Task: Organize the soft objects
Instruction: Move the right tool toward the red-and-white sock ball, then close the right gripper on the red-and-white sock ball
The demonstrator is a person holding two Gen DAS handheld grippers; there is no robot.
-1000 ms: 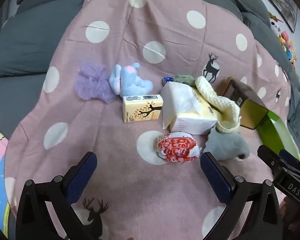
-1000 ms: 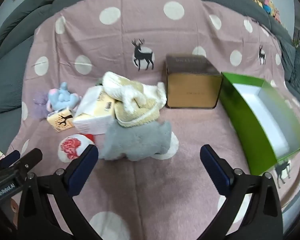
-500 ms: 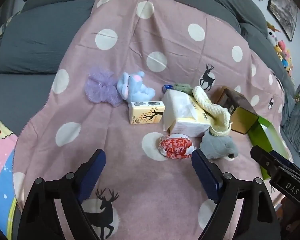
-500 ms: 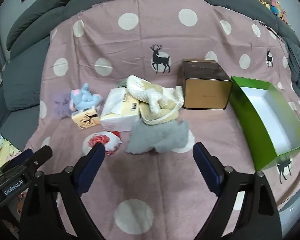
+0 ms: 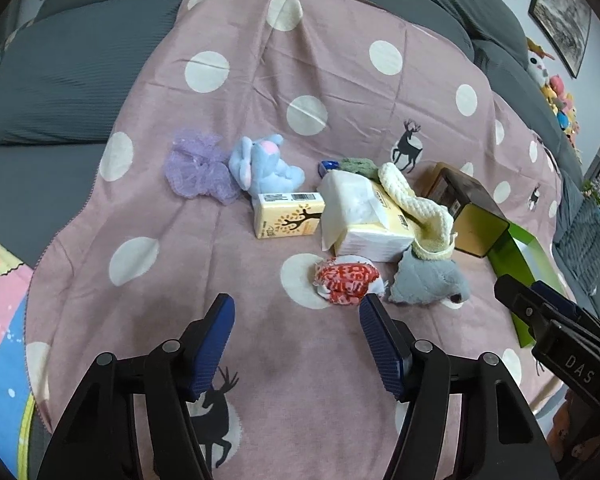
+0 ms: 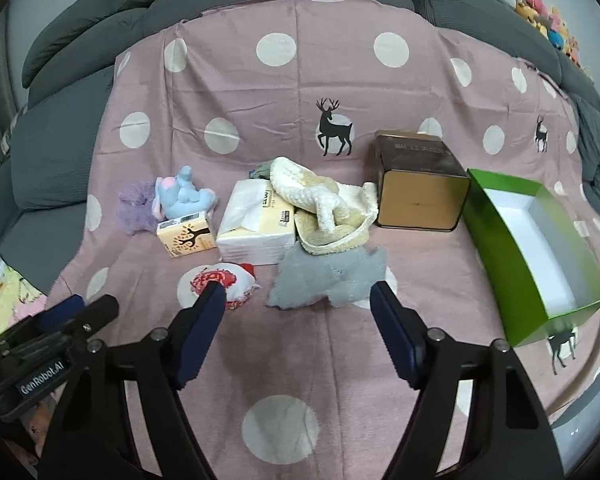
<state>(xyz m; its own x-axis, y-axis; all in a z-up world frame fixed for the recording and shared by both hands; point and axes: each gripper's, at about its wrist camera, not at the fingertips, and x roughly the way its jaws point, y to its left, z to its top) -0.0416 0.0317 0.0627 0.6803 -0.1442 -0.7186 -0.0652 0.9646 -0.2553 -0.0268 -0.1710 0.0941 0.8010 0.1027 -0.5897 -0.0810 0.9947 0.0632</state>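
Observation:
Soft things lie in a cluster on the pink dotted blanket [image 6: 300, 80]: a purple mesh puff [image 5: 198, 168], a blue plush toy [image 5: 262, 166], a red-and-white cloth bundle [image 5: 346, 280], a grey plush [image 6: 332, 276] and a cream knitted piece [image 6: 324, 208] draped over a tissue pack [image 6: 256, 224]. My left gripper [image 5: 296, 322] hovers short of the bundle, its jaws closing with nothing between them. My right gripper [image 6: 298, 312] hangs in front of the grey plush, jaws closing too, empty. An open green box [image 6: 540, 248] sits at the right.
A small yellow carton [image 5: 288, 220] stands by the blue toy. A brown tin box [image 6: 420, 184] sits between the pile and the green box. Grey sofa cushions [image 6: 100, 32] ring the blanket. Plush toys [image 6: 540, 12] line the far right ledge.
Both grippers have pulled back and up from the pile, so the objects look smaller and farther. The jaws of each have narrowed. Nothing on the blanket has moved.

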